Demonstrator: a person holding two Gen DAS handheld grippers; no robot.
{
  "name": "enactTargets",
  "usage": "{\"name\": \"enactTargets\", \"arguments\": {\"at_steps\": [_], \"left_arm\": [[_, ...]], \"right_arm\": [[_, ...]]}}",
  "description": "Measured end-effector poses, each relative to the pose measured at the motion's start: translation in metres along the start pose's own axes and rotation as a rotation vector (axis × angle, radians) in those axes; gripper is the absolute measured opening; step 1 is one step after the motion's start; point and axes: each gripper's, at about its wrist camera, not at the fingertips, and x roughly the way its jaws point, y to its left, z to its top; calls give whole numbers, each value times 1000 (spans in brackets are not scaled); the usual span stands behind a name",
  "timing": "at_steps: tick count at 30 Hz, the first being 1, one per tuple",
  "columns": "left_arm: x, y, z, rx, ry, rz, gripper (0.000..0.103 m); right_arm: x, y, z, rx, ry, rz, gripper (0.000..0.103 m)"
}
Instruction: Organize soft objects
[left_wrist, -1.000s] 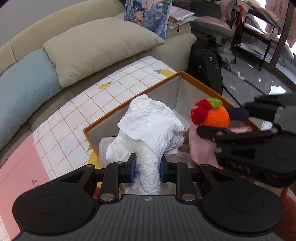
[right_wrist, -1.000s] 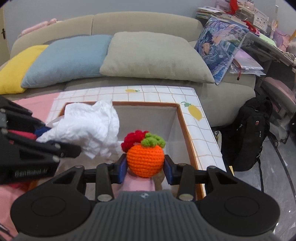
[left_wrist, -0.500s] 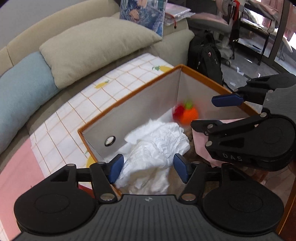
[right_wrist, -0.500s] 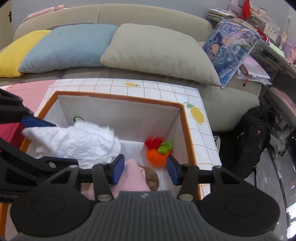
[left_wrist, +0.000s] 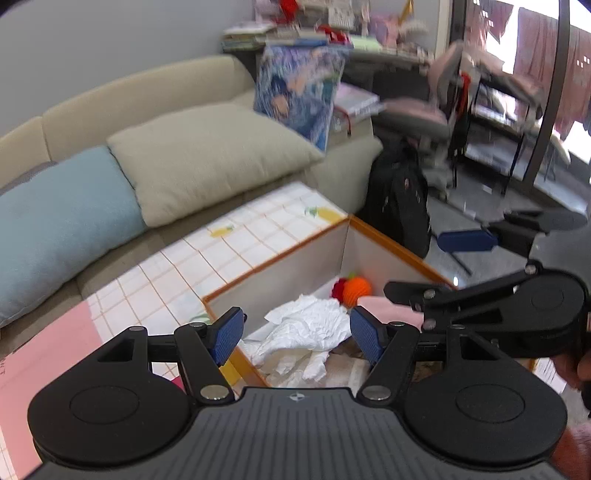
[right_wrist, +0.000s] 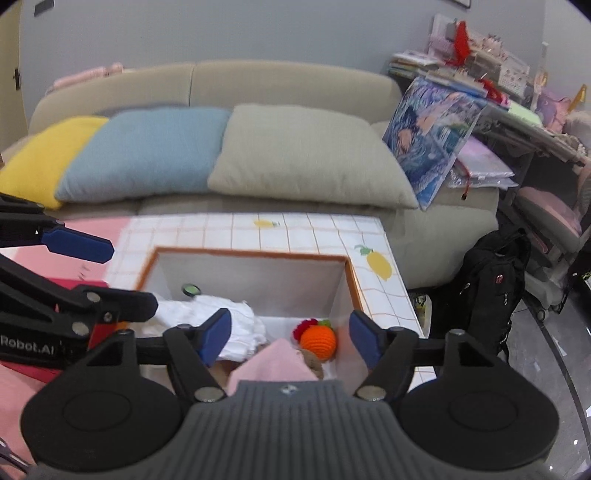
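An orange-rimmed storage box (left_wrist: 391, 242) (right_wrist: 251, 254) stands on a tiled mat. Inside it lie a crumpled white cloth (left_wrist: 310, 328) (right_wrist: 236, 326), an orange crocheted fruit (left_wrist: 356, 290) (right_wrist: 317, 341) with red and green trim, and a pink fabric piece (right_wrist: 271, 363). My left gripper (left_wrist: 297, 332) hovers above the box over the white cloth, its jaws opening with nothing pressed between them. My right gripper (right_wrist: 290, 338) hangs above the pink fabric and the crocheted fruit, its jaws opening too, empty.
A beige sofa (right_wrist: 207, 85) behind the box carries yellow, blue (right_wrist: 147, 151) and beige (right_wrist: 306, 151) pillows and a printed cushion (right_wrist: 432, 136). A black backpack (right_wrist: 487, 280) stands on the floor at the right. A pink mat (left_wrist: 44, 354) lies to the left.
Both grippers let go: the white cloth and the crocheted fruit dropped into the box. Both sets of jaws spread wide, and both grippers rose and drew back from the box.
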Motion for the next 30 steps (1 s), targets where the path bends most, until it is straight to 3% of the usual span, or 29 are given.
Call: {"name": "enactTargets", "arguments": {"at_steps": [4, 7, 14, 20, 25, 30], "left_arm": [[-36, 3, -8, -46, -62, -17, 77], [-62, 6, -18, -66, -112, 10, 77], [-115, 15, -49, -153, -173, 72, 77], [-142, 19, -84, -218, -158, 161, 77], [-159, 20, -109, -287, -132, 171, 77], [-168, 11, -126, -308, -110, 243, 77]], "right_arm": [[-34, 16, -3, 13, -54, 5, 77], [-59, 29, -7, 41, -84, 16, 84], [-108, 64, -21, 54, -113, 40, 87], [-137, 94, -39, 44, -115, 64, 87], [-158, 115, -60, 64, -97, 110, 87], [-173, 131, -79, 10, -70, 70, 88]]}}
